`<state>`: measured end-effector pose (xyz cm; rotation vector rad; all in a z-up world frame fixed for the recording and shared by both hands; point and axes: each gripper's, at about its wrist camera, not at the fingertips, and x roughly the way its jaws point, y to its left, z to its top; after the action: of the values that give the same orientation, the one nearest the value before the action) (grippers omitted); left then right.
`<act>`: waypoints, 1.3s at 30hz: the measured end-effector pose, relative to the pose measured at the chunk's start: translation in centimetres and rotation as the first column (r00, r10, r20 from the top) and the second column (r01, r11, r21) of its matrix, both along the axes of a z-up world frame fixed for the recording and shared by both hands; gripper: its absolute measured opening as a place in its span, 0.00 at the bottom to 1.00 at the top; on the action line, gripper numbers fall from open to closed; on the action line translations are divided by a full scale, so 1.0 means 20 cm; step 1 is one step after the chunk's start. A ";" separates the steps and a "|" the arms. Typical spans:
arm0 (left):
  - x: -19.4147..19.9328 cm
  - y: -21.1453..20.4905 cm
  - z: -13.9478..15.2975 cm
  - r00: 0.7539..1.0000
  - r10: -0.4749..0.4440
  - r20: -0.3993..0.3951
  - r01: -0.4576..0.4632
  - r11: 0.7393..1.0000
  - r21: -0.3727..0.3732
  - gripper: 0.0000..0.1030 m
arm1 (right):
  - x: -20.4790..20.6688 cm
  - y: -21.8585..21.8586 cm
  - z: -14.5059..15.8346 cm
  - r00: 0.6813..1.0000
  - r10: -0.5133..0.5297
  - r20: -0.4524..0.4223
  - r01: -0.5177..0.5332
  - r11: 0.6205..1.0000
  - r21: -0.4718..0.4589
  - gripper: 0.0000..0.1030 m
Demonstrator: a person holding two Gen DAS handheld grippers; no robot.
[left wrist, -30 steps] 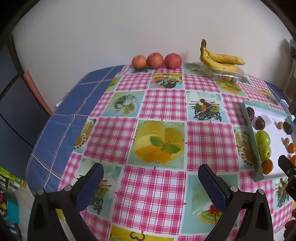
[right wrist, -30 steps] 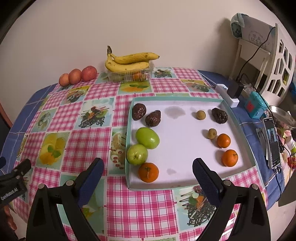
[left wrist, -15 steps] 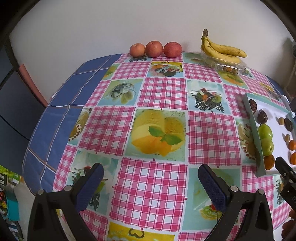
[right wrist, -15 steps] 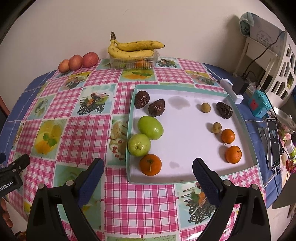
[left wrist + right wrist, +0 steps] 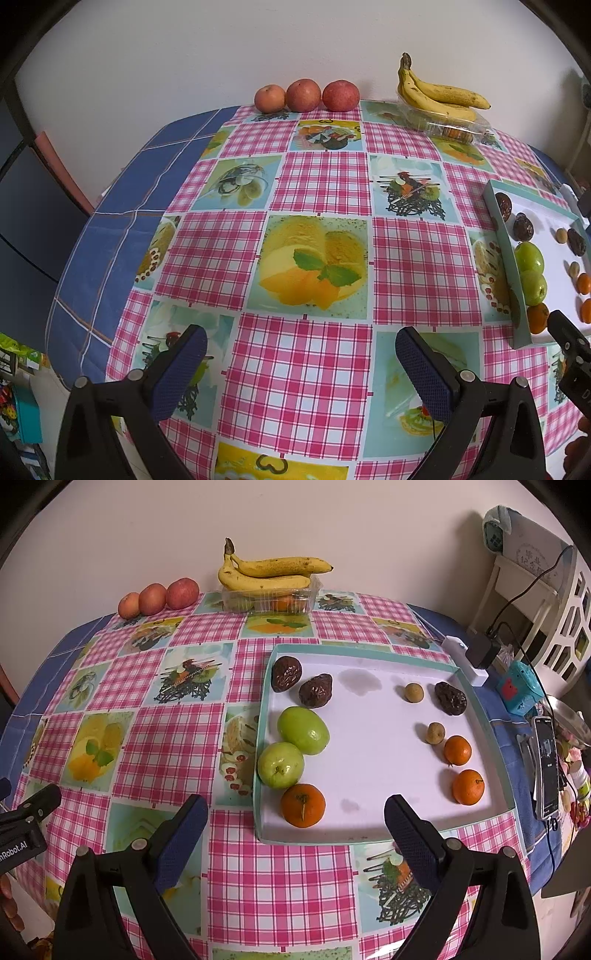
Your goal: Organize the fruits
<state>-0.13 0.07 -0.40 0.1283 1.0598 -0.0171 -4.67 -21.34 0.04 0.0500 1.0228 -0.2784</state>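
The tray (image 5: 476, 705) holds two green apples (image 5: 303, 730), oranges (image 5: 303, 805) and dark dried fruits (image 5: 286, 673); both grippers' jaws gape empty.

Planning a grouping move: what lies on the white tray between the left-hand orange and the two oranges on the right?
Bare white tray floor, shown in the right wrist view.

Tray (image 5: 480, 716) right of apples (image 5: 159, 598); bananas (image 5: 273, 572) behind (atop box (image 5: 269, 600)).
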 end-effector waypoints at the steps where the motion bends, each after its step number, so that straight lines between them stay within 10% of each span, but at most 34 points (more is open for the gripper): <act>1: 0.00 0.00 0.00 1.000 0.000 -0.001 0.000 1.000 0.000 1.00 | 0.00 0.00 0.00 1.000 0.000 -0.001 0.000 1.000 0.000 0.94; 39: -0.01 -0.04 -0.02 0.999 -0.046 -0.012 0.046 0.999 0.014 1.00 | -0.01 -0.04 -0.01 1.000 -0.020 -0.010 0.020 1.000 0.013 0.94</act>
<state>-0.25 -0.66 -0.70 0.1657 1.0690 -0.0524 -4.80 -22.11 -0.24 0.0712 1.0342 -0.2905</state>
